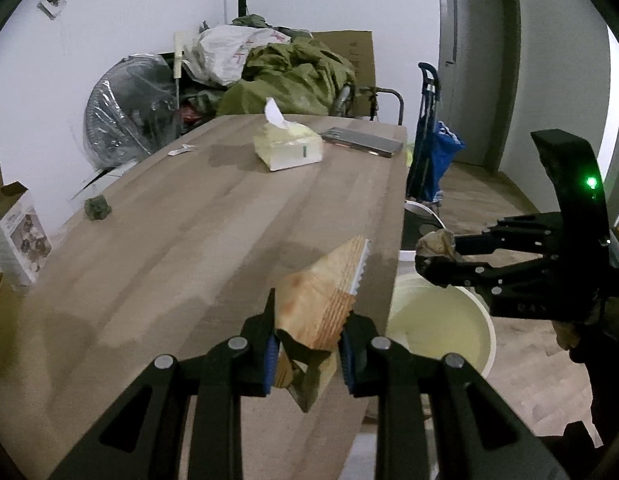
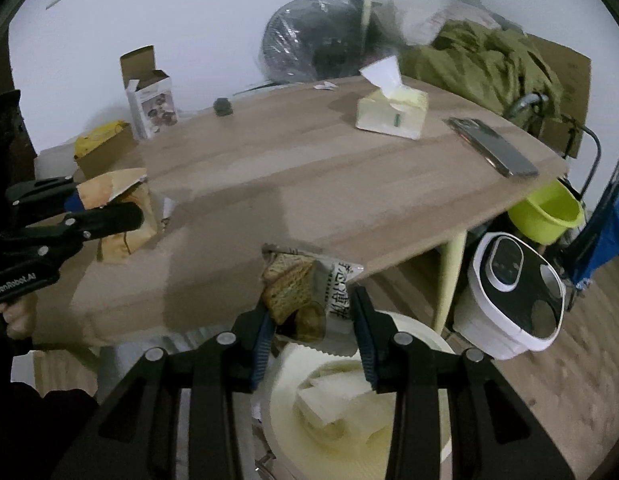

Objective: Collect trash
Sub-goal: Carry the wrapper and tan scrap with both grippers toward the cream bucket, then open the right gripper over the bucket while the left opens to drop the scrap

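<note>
We've got both tongs loaded. Our left gripper [image 1: 309, 354] is clamped on a crumpled tan paper snack bag with a serrated white edge [image 1: 325, 292], held over the near edge of the light wooden tabletop [image 1: 169, 220]. Our right gripper [image 2: 315, 340] is pinched on a clear plastic wrapper w/ a brown cake slice still inside [image 2: 305, 292], hanging just past the table edge & above the round cream-coloured bin lined with a pale bag [image 2: 341, 408]. Already some pale paper in the bin.

Risks as we see them:
- The left bag isn't over the bin; the bin sits off to the right, below the table edge [image 1: 441, 320]. Letting go now prob. drops it on the table or floor.
- Both tongs heading for one opening: they could knock each other, esp. as the views are smeared w/ motion.
- Wrapper is slick film & gripped low, w/ the cake weight up top; it may slip or tip out early and catch the rim.
- The paper bag is light & stiff, so it could perch on the rim instead of falling in.
- A small dark crumpled lump [image 1: 98, 208] and a tiny white scrap [image 1: 181, 150] sit well apart on the far table. Easy to forget; prob. still trash to fetch.
- The tissue pack [image 1: 287, 146] & grey phone [image 1: 361, 142] aren't trash, we think.
</note>
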Motion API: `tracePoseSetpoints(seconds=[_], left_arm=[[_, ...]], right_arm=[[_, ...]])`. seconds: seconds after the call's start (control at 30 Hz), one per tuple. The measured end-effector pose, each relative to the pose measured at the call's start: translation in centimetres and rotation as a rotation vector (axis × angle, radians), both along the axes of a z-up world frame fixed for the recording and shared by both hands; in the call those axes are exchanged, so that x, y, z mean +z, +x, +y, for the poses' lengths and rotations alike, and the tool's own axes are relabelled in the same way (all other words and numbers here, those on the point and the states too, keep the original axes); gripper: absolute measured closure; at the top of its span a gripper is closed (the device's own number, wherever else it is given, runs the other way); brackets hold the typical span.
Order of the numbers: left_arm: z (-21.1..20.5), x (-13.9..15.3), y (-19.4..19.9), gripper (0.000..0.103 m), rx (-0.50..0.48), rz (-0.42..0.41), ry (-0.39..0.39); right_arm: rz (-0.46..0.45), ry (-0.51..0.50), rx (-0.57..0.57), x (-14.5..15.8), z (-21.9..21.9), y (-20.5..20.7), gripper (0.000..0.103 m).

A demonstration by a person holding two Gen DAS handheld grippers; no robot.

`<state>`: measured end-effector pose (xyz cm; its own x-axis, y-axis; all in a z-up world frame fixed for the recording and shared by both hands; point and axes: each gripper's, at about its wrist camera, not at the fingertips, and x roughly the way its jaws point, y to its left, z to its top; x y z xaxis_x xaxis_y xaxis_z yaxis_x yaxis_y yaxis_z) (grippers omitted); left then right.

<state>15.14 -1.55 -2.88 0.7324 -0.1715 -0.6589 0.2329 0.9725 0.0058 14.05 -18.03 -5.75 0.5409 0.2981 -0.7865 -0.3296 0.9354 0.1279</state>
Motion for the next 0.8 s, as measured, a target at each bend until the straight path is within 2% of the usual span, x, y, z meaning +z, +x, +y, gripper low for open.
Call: tracePoseSetpoints(seconds=[0.37, 0.4, 0.5, 0.8], left_arm=[[-3.1, -0.9, -0.3, 0.079, -0.065, 0.019, -0.001], [-3.6, -1.0, -0.4, 0.079, -0.074, 0.02, 0.001], [-4.4, -1.2, -0.4, 0.079, -0.093, 0.024, 0.007], [-7.3, -2.1, -0.3, 0.079, -0.157, 0.045, 0.032]], right_arm=[[0.066, -0.031, -0.086, -2.8, -3.8, -2.3, 0.067], [0.073, -0.031, -0.094, -3.1, -4.1, -2.5, 0.065], [0.09, -0.018, -0.115, -4.0, -5.3, -3.1, 0.04], [0.095, 0.003, -0.163, -4.8, -7.2, -4.4, 0.039]])
